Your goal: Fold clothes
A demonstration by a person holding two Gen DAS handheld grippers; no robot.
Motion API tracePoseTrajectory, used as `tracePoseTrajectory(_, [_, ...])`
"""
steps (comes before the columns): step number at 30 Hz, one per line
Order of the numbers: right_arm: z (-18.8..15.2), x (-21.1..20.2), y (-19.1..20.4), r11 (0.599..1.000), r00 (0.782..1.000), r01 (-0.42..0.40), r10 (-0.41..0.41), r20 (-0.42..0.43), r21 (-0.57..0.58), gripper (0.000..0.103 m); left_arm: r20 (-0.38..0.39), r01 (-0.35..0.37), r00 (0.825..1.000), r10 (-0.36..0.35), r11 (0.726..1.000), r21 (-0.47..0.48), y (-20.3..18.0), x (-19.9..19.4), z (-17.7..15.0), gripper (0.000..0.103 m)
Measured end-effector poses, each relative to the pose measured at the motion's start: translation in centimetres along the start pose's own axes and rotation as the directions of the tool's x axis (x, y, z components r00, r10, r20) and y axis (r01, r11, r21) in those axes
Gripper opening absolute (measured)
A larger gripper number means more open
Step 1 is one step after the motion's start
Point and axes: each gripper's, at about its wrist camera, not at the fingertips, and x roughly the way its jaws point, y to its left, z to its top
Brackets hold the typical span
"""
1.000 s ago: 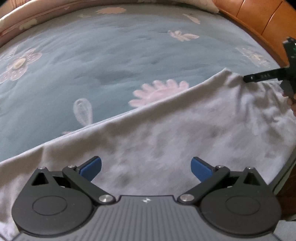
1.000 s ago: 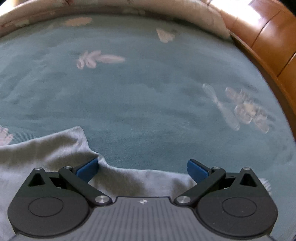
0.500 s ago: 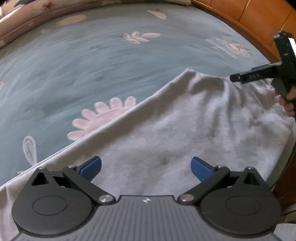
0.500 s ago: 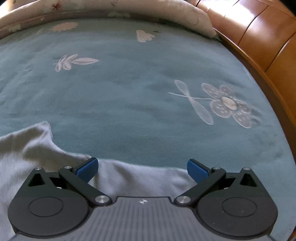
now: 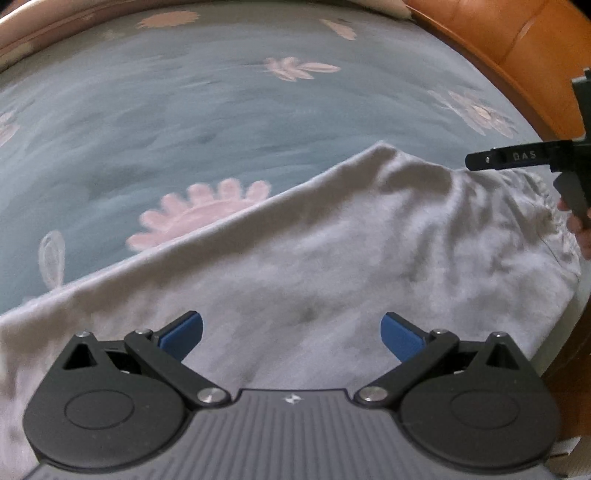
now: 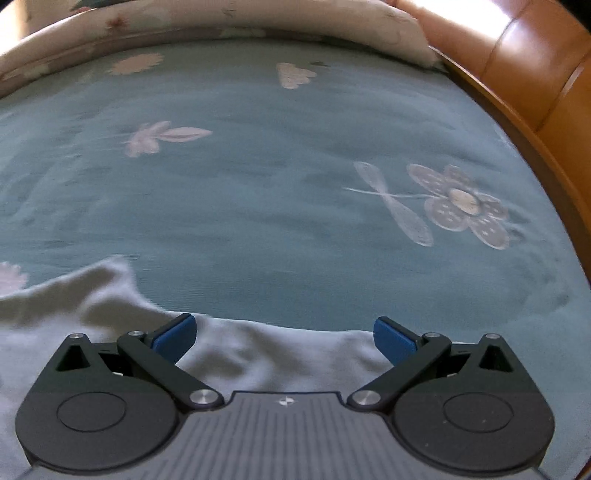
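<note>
Fingers (image 5: 181,334) of the left gripper (image 5: 291,334) stand spread wide, blue pads apart, with nothing between them; they hang over the garment (image 5: 332,266) and whether they touch it cannot be told. Grey cloth fills the lower half of the left wrist view, lying spread on the bed (image 5: 184,129) with soft wrinkles that grow denser toward its right end. Its far edge runs as a slanted line from low left up to a raised corner at the upper right, crossing part of a pink flower (image 5: 199,214) printed on the blue-green cover. At the right rim of that view the right gripper (image 5: 517,157) reaches in over the bunched end of the cloth, and part of a hand (image 5: 581,236) shows below it.

In the right wrist view that gripper's own fingers (image 6: 173,338) are spread just as wide, empty, above the near edge of the garment (image 6: 258,354), which ends just beyond the pads. A corner of cloth rises at the left. Beyond lies bare cover with a pale flower (image 6: 461,201) and a leaf print (image 6: 162,136). A pillow (image 6: 332,22) lies along the far edge, and a wooden headboard (image 6: 535,74) curves down the right.
</note>
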Motion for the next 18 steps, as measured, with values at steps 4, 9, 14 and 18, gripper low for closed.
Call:
tracePoseTrajectory(4, [0.5, -0.6, 5.4, 0.993, 0.995, -0.104, 0.104, 0.001, -0.051, 0.103, 0.028, -0.037, 0.999, 0.039, 0.997, -0.070, 3.0, -1.5, -2.2, 0.102])
tracePoseTrajectory(9, [0.0, -1.2, 15.2, 0.938, 0.953, -0.303, 0.300, -0.046, -0.168, 0.101, 0.051, -0.063, 0.996, 0.070, 0.990, -0.127, 7.2, -3.6, -5.6, 0.102])
tracePoseTrajectory(14, [-1.0, -0.8, 24.4, 0.892, 0.927, -0.373, 0.368, -0.071, -0.254, 0.101, 0.103, -0.102, 0.988, 0.111, 0.991, -0.090, 10.8, -6.7, -8.4, 0.102])
tracePoseTrajectory(18, [-1.4, 1.5, 29.5, 0.917, 0.964, -0.265, 0.244, -0.105, -0.297, 0.103, 0.145, -0.125, 0.980, 0.139, 0.987, -0.104, 14.3, -9.3, -10.6, 0.102])
